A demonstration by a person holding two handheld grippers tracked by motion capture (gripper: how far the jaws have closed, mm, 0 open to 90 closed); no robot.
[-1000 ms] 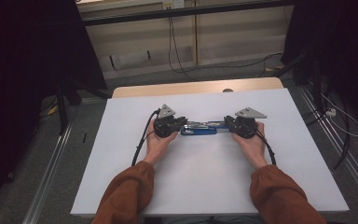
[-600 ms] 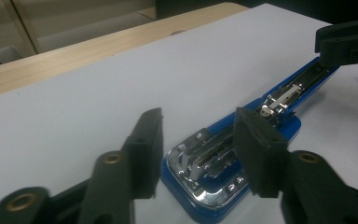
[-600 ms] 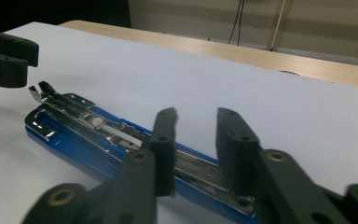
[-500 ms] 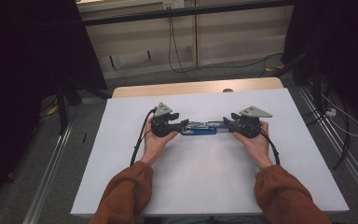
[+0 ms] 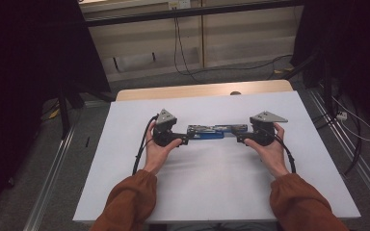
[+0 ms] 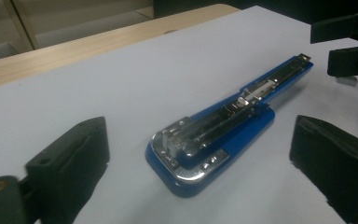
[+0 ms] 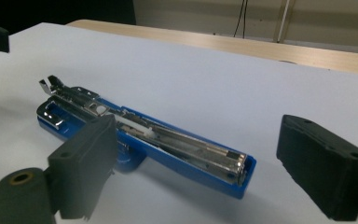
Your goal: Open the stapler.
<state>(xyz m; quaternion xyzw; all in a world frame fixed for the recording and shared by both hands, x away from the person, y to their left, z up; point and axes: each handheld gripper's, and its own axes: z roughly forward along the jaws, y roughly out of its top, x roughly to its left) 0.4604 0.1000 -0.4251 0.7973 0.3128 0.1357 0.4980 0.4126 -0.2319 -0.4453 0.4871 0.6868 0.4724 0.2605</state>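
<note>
A blue stapler [image 5: 211, 132], swung open flat with its metal staple channel up, lies across the middle of the white table top [image 5: 212, 183]. My left gripper [image 5: 185, 140] is at its left end and my right gripper [image 5: 236, 137] at its right end. Both pairs of jaws have just been opening. In the left gripper view the stapler's rounded end [image 6: 191, 154] lies between the wide jaws of the left gripper [image 6: 196, 161], untouched. In the right gripper view the stapler's square end [image 7: 233, 172] sits between the spread jaws of the right gripper [image 7: 205, 163], clear of the pads.
A wooden strip [image 5: 202, 90] runs along the table's far edge. Metal rails [image 5: 53, 168] flank the table on the floor. Cables [image 5: 347, 125] trail on the right. Dark drapes stand at both sides.
Both grippers' jaws have opened and let go of the stapler's ends. The left hand has drawn back a little to the left. The stapler stays flat on the table.
</note>
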